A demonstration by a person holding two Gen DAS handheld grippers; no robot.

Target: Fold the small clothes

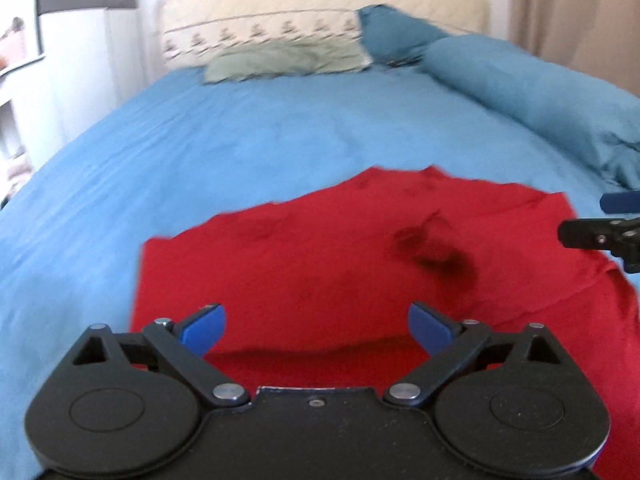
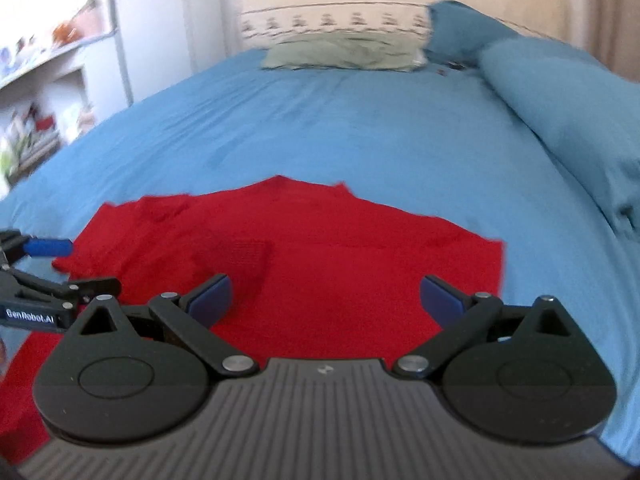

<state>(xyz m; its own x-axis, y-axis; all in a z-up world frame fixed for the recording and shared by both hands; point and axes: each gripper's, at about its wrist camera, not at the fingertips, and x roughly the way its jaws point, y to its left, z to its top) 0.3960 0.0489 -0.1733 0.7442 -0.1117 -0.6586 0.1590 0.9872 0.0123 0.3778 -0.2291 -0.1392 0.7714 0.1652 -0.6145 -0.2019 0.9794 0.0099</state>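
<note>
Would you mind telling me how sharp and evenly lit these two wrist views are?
Left wrist view: the open left tool is crisp, while the red cloth garment and far patterned pillow are smeared; fisheye bends the blue bedsheet. Right wrist view: the open right tool is sharp, the shelves at the left are blurred and washed out.

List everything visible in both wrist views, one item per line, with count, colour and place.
red garment: one, red, spread on the bed just ahead of both grippers
bedspread: one, light blue, covering the bed
rolled duvet: one, teal, along the bed's right side
green pillow: one, pale green, at the head of the bed
patterned pillow: one, cream with dark motifs, behind the green pillow
shelves: white, cluttered, left of the bed
left gripper: one, black with blue pads, open over the garment
right gripper: one, black with blue pads, open over the garment
</note>
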